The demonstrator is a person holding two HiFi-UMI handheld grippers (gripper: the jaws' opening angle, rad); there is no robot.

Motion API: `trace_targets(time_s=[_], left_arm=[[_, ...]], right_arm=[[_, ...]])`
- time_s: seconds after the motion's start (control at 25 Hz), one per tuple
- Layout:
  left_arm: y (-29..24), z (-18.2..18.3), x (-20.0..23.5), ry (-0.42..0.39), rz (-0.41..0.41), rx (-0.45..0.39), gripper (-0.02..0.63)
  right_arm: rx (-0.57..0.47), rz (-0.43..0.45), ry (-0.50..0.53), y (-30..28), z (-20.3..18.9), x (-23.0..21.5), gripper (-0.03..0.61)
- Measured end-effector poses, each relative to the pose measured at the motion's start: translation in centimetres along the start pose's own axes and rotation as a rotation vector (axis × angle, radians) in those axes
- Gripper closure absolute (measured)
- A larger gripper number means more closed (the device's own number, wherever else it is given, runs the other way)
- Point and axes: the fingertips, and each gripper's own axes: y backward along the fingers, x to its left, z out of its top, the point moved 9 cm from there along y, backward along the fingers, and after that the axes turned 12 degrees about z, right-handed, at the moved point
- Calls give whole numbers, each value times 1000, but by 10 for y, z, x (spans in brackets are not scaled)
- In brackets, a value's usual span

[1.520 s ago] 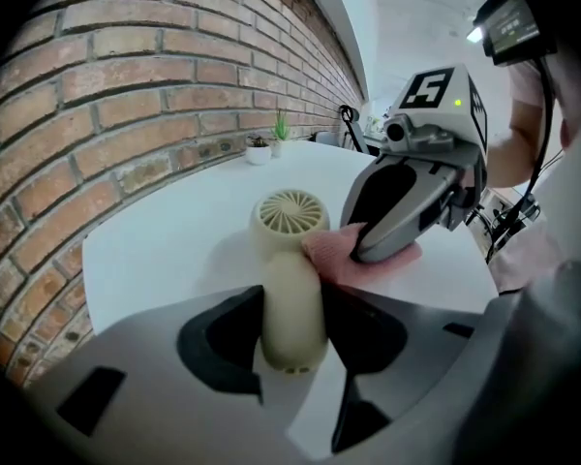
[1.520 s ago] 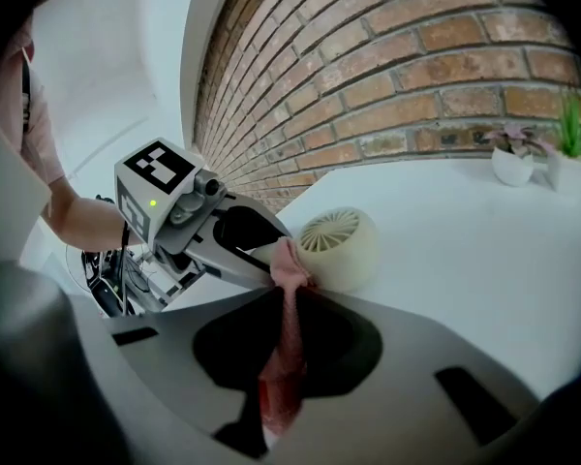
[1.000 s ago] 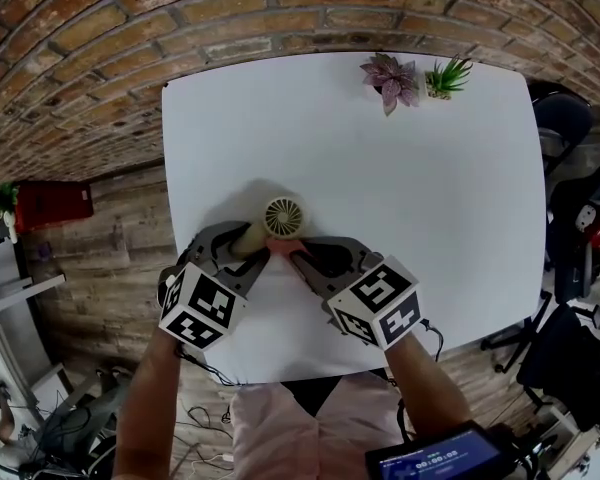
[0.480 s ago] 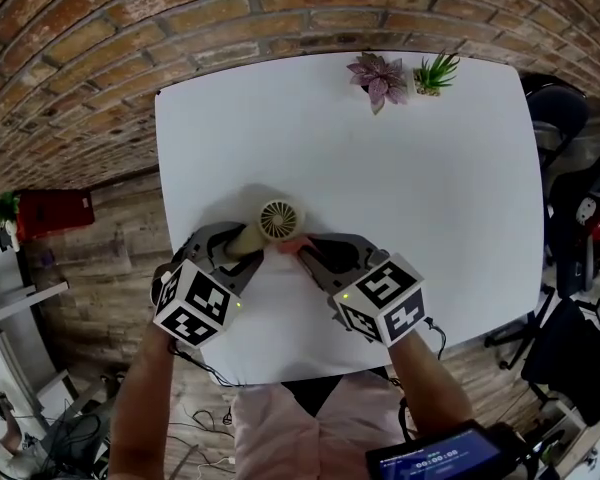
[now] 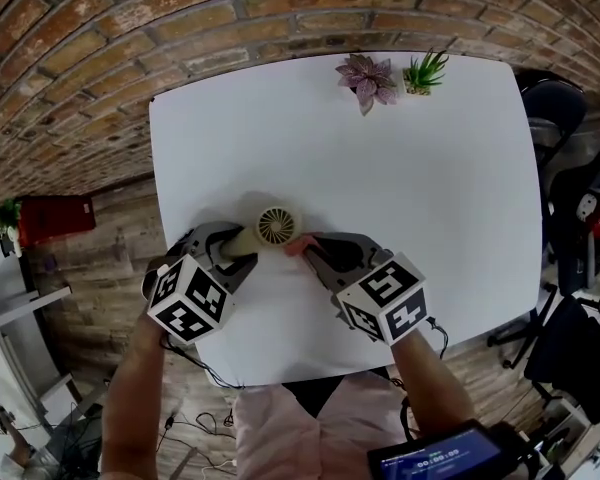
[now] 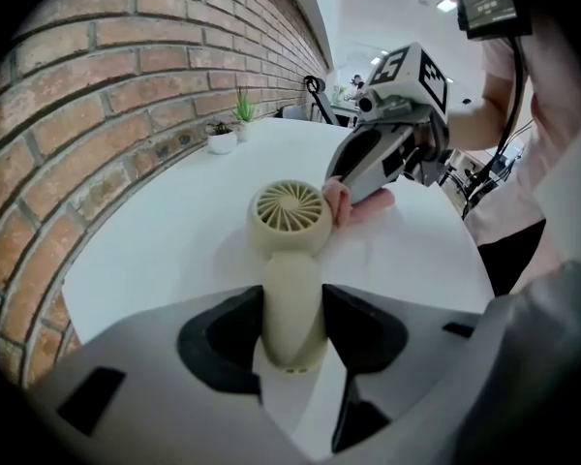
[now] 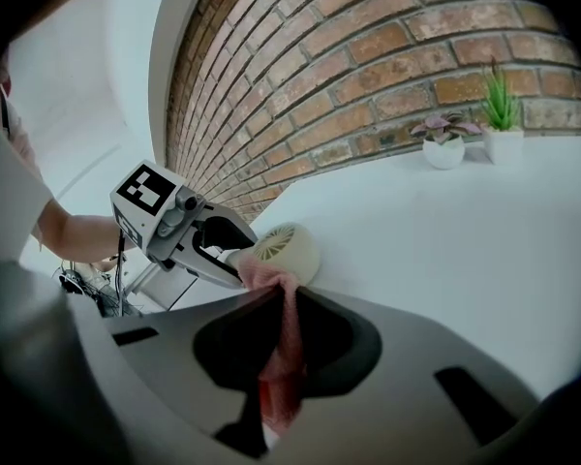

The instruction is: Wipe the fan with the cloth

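Fan [image 6: 290, 219] is clamped by left claw [image 6: 292, 310]; right claw [image 7: 283, 308] clamps cloth [image 7: 268, 274], hiding most of it.

We see the fan [image 6: 290, 223] as smooth cream plastic, faintly satin. The left gripper [image 6: 290, 329] is grey matt plastic with dull black pads. At the fan's 4 o'clock in the head view, the cloth [image 5: 295, 247] is soft pink fabric (somewhat crumpled). The table [image 5: 400, 168] is smooth matt white, the wall [image 5: 130, 28] at 12 o'clock rough brick, and the floor [image 5: 90, 288] at 9 o'clock worn wood.

Head view looks steeply down; both close gripper views share the fan [image 5: 278, 226].
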Motion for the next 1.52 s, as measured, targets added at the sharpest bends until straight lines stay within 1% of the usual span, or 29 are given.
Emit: trace_targets(time_s=[0.24, 0.92, 1.16, 1.32, 1.52], left_arm=[[-2, 6, 0, -88, -31, 24, 416], [-7, 21, -2, -299, -101, 84, 416], [-9, 26, -4, -385, -122, 106, 416], [-10, 29, -5, -432, -140, 117, 416], [-12, 33, -8, -515, -159, 130, 416]], right_arm=[[3, -19, 4, 7, -1, -7, 541], [23, -56, 32, 17, 1, -17, 541], [54, -78, 73, 18, 1, -17, 541], [57, -76, 76, 18, 1, -19, 541], [73, -71, 98, 19, 2, -20, 541]])
